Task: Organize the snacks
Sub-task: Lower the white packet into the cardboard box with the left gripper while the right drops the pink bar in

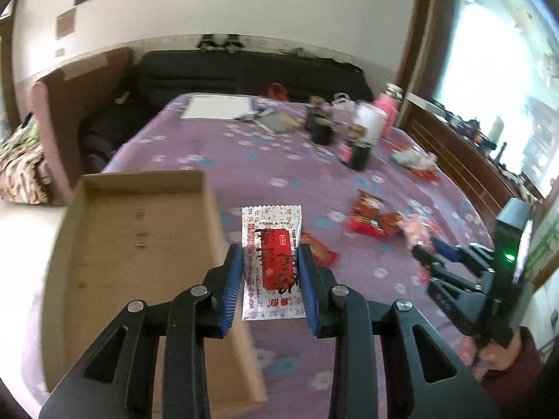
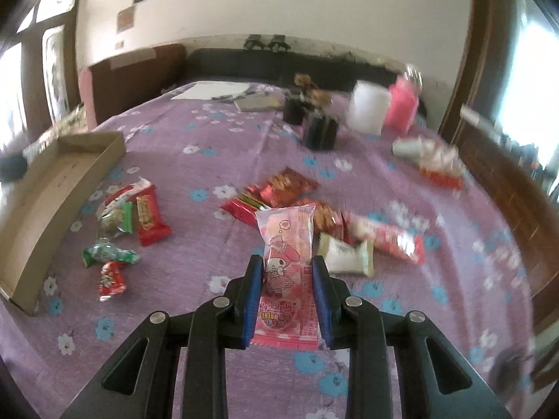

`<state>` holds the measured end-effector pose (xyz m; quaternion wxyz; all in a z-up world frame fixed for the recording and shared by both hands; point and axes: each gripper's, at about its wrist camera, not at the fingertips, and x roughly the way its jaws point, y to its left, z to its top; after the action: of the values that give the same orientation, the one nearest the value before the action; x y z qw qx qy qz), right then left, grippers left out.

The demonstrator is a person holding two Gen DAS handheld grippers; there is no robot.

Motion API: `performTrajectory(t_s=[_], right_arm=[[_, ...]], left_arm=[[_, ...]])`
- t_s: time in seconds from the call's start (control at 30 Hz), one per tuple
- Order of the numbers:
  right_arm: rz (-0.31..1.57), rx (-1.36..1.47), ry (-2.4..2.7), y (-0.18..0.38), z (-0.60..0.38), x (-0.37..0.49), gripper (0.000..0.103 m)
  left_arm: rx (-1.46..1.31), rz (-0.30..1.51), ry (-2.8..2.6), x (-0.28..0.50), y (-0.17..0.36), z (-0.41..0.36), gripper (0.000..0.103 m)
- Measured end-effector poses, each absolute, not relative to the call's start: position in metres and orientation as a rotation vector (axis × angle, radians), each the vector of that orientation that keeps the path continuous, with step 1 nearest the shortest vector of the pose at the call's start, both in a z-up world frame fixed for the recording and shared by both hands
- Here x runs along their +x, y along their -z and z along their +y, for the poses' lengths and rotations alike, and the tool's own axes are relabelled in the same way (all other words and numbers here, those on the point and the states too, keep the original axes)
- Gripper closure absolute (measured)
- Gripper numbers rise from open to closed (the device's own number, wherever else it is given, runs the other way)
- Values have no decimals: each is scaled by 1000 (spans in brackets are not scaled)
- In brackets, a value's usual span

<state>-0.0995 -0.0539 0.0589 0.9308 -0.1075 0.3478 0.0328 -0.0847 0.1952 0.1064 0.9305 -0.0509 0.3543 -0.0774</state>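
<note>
Both claws were pinching snack packets above the purple flowered bed.

Left claw (image 1: 270, 269) gripped a white packet (image 1: 271, 244) with a red label between its blue pads, holding it just beside the right wall of an open cardboard box (image 1: 139, 244) lying on the bedspread (image 1: 209, 160). Right claw (image 2: 287, 289) squeezed a pink packet (image 2: 286, 262) printed with a cartoon rabbit, raised over a loose scatter of wrappers: red packets (image 2: 279, 188) ahead, a cream packet (image 2: 344, 251) just to its right, green packets (image 2: 111, 241) and a red one (image 2: 150, 220) to the left, near the box (image 2: 52, 192). Farther back on the bed stood dark cups (image 2: 319, 132), a white container (image 2: 368, 108) and a pink bag (image 2: 403, 104), all blurred.
</note>
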Motion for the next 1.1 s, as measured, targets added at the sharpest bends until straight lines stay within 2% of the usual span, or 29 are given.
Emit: performTrajectory(t_s=[0.4, 0.63, 0.87, 0.97, 1.07, 1.1], right_arm=[[627, -419, -168, -104, 55, -90, 75], [751, -219, -452, -110, 109, -38, 75], [877, -107, -559, -83, 157, 17, 75], [905, -105, -568, -69, 172, 30, 75], [915, -104, -571, -62, 183, 40, 75], [916, -102, -577, -61, 187, 43, 75]], left_arm=[[-129, 768, 55, -37, -101, 274, 74], [-255, 852, 27, 9, -73, 312, 74], [-306, 899, -27, 34, -45, 331, 73], [-314, 899, -45, 38, -42, 334, 72], [-299, 877, -78, 36, -47, 336, 66], [-294, 871, -90, 34, -49, 337, 60]])
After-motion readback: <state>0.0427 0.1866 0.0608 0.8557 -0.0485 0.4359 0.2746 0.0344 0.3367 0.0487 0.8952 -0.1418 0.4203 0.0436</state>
